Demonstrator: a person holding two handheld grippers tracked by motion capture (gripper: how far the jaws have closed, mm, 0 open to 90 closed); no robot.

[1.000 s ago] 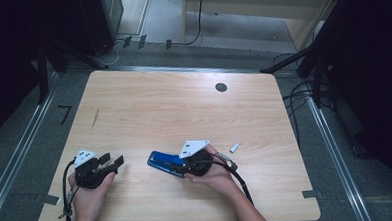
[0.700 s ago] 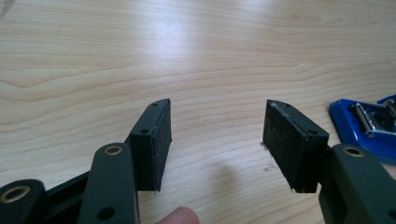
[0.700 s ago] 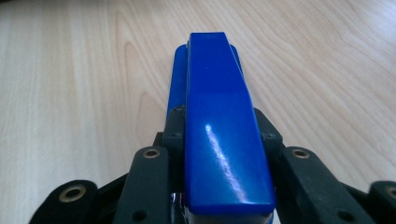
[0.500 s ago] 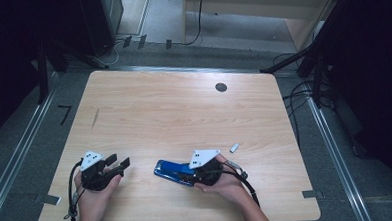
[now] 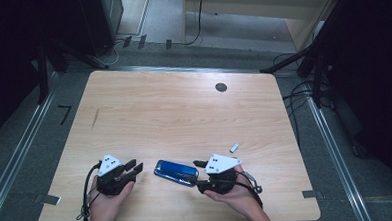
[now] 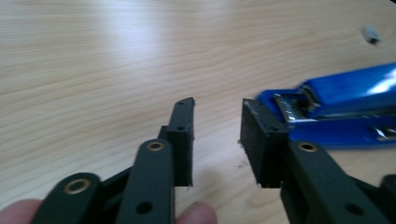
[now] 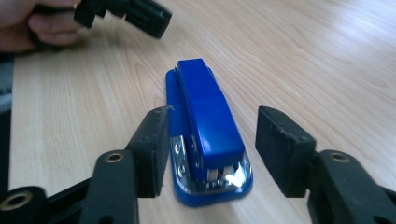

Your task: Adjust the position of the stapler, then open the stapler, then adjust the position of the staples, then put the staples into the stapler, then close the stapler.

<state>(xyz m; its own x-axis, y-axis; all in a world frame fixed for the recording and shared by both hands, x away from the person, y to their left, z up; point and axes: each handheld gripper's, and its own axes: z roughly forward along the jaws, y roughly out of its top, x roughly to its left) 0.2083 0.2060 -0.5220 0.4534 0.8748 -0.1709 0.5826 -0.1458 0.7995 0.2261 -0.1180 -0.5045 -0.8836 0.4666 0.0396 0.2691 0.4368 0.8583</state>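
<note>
Both my grippers stand open, the right gripper [image 7: 210, 149] just widened around the blue stapler [image 5: 175, 172] lying on the table [image 5: 184, 116], the left gripper [image 6: 217, 140] just narrowed empty beside it; a careless nudge could skew it.

A light wooden table [image 5: 184, 116] stands on a grey floor [image 5: 20, 148]. On it, low and near the middle of the frame, lies a blue stapler [image 5: 175, 172]. A small pale piece [image 5: 233, 148] lies up and right of it. A dark round hole [image 5: 221, 87] sits near the table's upper right edge.
</note>
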